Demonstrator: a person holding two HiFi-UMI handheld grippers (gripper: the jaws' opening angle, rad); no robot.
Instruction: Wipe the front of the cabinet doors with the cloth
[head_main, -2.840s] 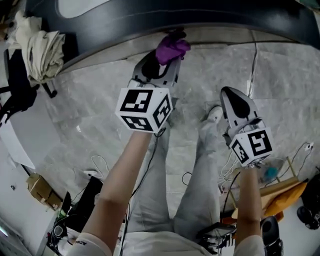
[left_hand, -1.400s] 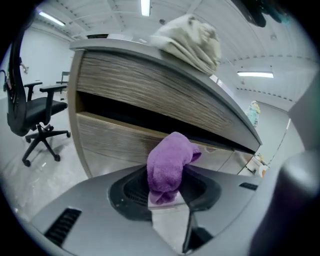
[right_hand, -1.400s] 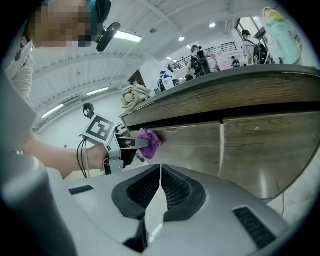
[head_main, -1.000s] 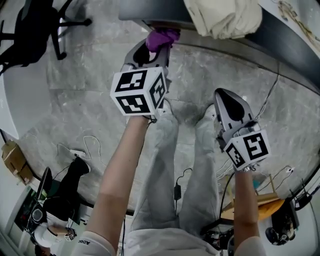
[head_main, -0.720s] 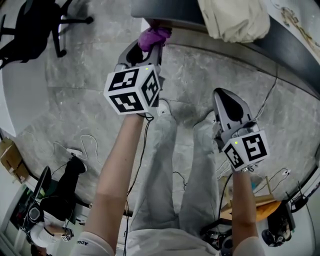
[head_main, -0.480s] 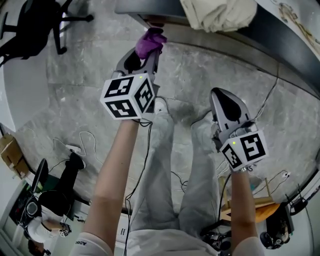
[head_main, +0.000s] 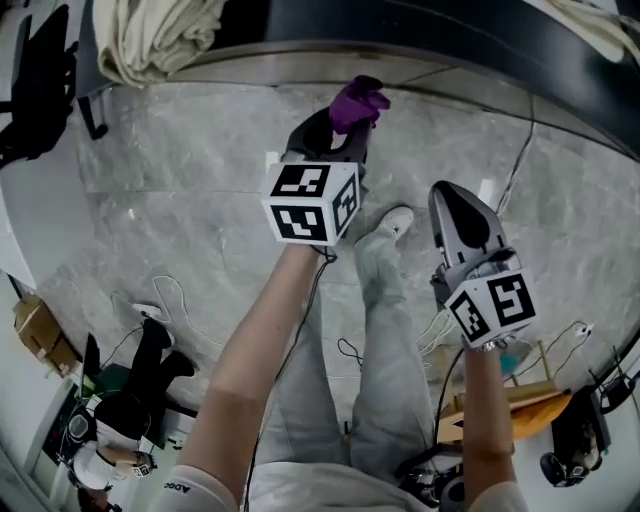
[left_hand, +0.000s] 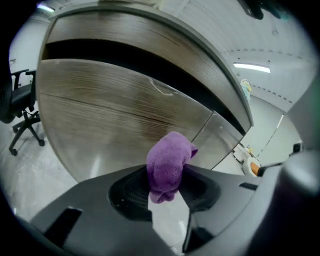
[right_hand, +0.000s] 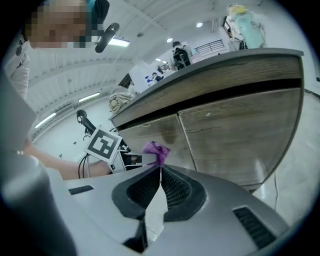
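Holding a purple cloth (head_main: 357, 100) clamped tight between its jaws, the left gripper (head_main: 343, 128) reaches forward toward the base of a dark counter (head_main: 450, 35). The right gripper (head_main: 458, 200) hangs lower and to the side, well apart from the cloth. Its jaws are pressed together with nothing between them.

The wiping appears to be at an early or middle stage. The cloth is bunched and raised in front of the cabinet doors (left_hand: 120, 107), but no view shows plainly whether it presses on the wood or sits just short of it. The door fronts show no streaks or damp marks, so how much has been wiped cannot be judged. Most of the surface probably remains to be covered.

From the head view, the doors' fronts are hidden under the counter edge. That view shows instead the person's legs (head_main: 370, 330), a grey marble floor (head_main: 180, 200) and a bundle of beige fabric (head_main: 150, 40) on the counter. The left gripper view shows the wood grain close up, with the seam between two doors just right of the cloth. The right gripper view looks from the side. It shows the other gripper's marker cube (right_hand: 102, 145), with the cloth held near the left door.
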